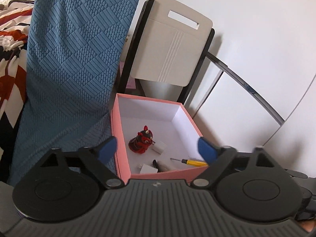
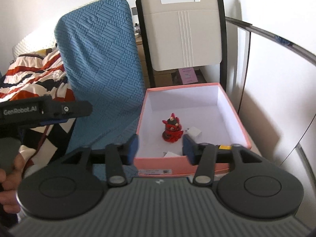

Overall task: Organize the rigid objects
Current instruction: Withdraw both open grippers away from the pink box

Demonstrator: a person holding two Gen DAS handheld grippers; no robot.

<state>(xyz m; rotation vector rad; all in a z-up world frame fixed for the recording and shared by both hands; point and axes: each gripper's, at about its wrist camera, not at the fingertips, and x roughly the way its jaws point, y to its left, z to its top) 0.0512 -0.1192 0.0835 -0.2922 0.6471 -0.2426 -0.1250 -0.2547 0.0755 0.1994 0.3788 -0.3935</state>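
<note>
Left wrist view: left claw (image 1: 156,151) released, empty, bottom centre, over near rim of pink box (image 1: 120,138). Inside, near to far: screwdriver (image 1: 189,161), white block (image 1: 159,147), red figurine (image 1: 142,141). Right claw (image 2: 160,148) released, empty, straddling near box wall. Likely most items boxed; next pick should clear rim, approach vertically. Chair (image 2: 183,29) upper centre.
</note>
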